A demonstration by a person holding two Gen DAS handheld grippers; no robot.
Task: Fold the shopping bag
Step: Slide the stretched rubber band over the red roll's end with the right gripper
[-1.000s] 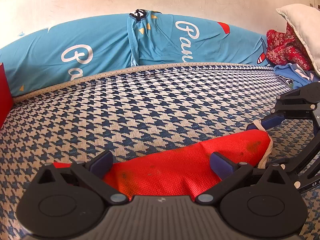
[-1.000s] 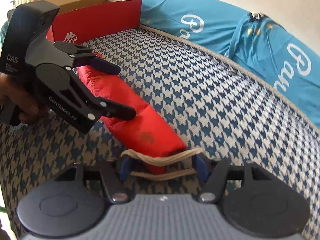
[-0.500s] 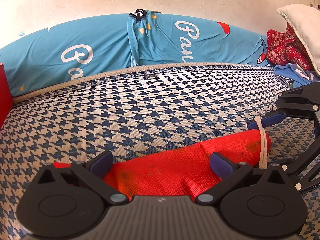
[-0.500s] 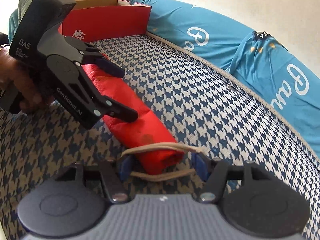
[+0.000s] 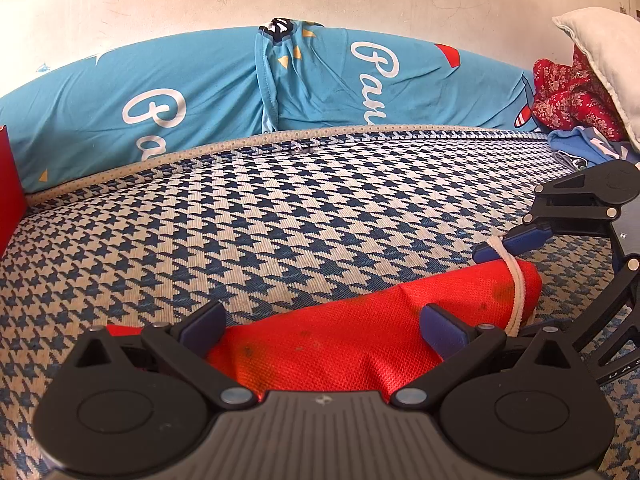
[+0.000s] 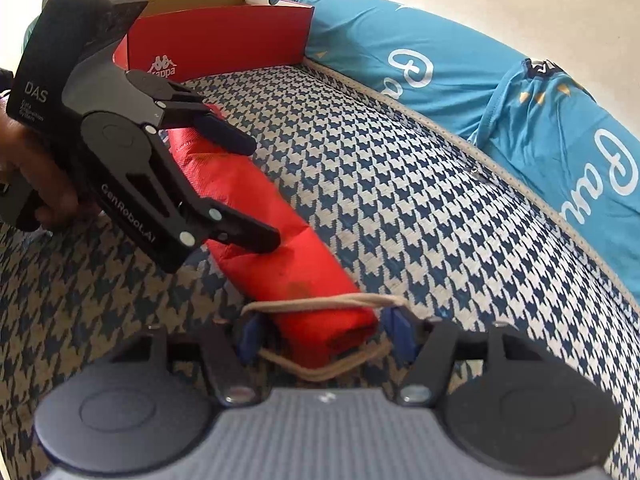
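Observation:
The red shopping bag [image 5: 360, 340] [image 6: 256, 216] lies rolled into a long bundle on the houndstooth mattress [image 5: 280, 232]. My left gripper [image 5: 322, 320] [image 6: 256, 192] is open, with one finger on each side of the roll near its middle. At the roll's near end my right gripper [image 6: 324, 334] [image 5: 520, 286] is also open. A beige cord loop [image 6: 320, 302] [image 5: 516, 276] is stretched over its two blue fingertips. The loop encircles the end of the roll, one strand over the top and the other hanging under it.
A red Kappa shoebox [image 6: 224, 44] stands open at the mattress's far corner. A blue printed bolster [image 5: 200, 92] runs along the wall. A white pillow [image 5: 600, 48] and red floral cloth [image 5: 568, 96] are piled at the right. A hand [image 6: 44, 184] holds the left gripper.
My right gripper has pushed forward along the roll, bringing the stretched cord loop from in front of the bag's end to around it. The left gripper has stayed put.

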